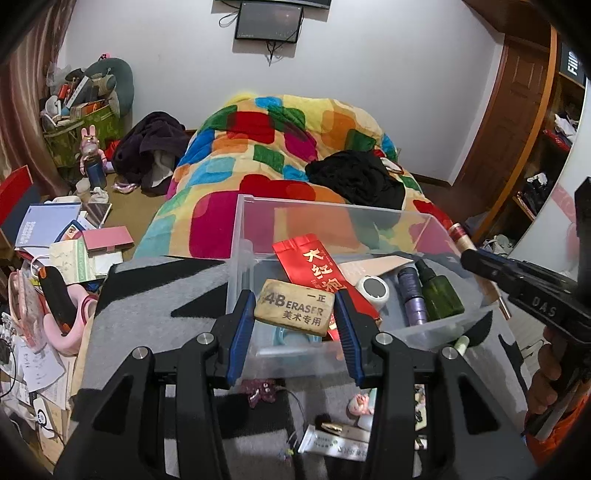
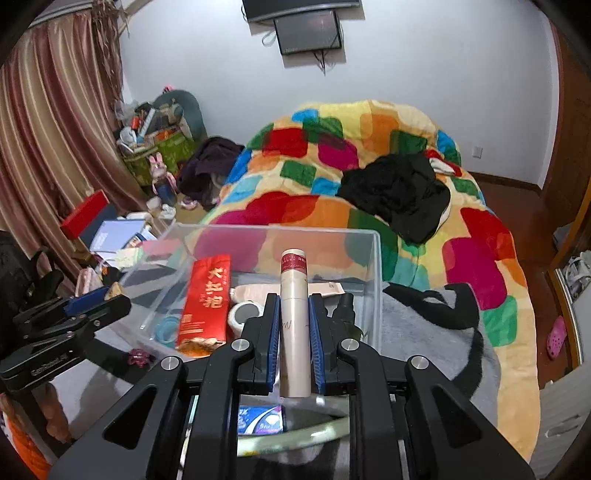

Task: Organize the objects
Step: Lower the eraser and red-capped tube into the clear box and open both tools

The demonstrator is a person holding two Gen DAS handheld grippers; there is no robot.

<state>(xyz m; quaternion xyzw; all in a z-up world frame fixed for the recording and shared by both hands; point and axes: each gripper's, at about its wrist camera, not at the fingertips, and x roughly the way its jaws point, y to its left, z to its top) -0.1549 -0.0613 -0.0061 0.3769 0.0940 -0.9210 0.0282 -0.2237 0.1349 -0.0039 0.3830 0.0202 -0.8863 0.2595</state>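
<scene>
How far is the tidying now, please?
Done: red packet, green bottle and purple tube lie in the clear box. In hand: left gripper holds the eraser, right gripper the cream tube. Left: small items before the box.

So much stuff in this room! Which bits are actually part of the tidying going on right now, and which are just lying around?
Part of the job:
- eraser, clamped in the left gripper
- beige tube, clamped in the right gripper
- clear bin, already holding a red packet and green bottle

Just lying about:
- colourful blanket
- black clothes
- books
- wall screen
</scene>
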